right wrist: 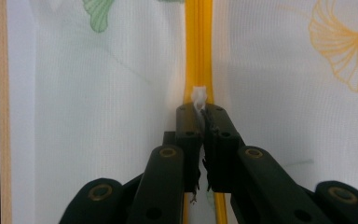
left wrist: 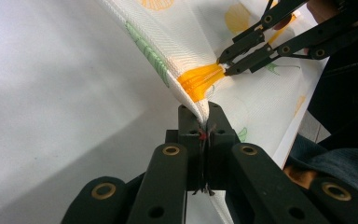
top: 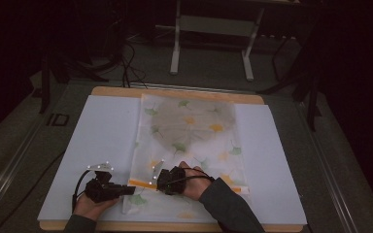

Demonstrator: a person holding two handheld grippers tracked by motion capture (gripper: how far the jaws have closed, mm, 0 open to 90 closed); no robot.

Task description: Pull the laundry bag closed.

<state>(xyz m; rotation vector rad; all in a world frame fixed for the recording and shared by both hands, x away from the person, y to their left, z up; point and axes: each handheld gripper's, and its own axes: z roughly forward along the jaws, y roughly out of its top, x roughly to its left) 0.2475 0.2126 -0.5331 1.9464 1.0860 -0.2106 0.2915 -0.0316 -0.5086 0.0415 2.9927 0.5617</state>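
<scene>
High view showed, from left to right, the left gripper [top: 126, 190] at the near-left corner of a mesh bag [top: 189, 141] printed with ginkgo leaves, then the right gripper [top: 156, 180] just beside it on the bag's orange zipper [top: 141, 183]. The bag lay flat on a white sheet [top: 102, 141] covering the table [top: 126, 92], its zipper end near the person, something grey showing through the mesh at the far end. Left gripper view: jaws together, clamped on the bag's corner fabric [left wrist: 193, 105] where the zipper ends, lifting it slightly off the sheet. Right gripper view: jaws closed on the small white zipper pull [right wrist: 199, 95], with the orange track running away ahead. Judged step: the zipper grasped at its left end, the bag anchored, the slide not yet begun. Next move probably calls for drawing the pull rightward along the track, keeping the left hold firm and the fabric taut so the mesh does not bunch.
</scene>
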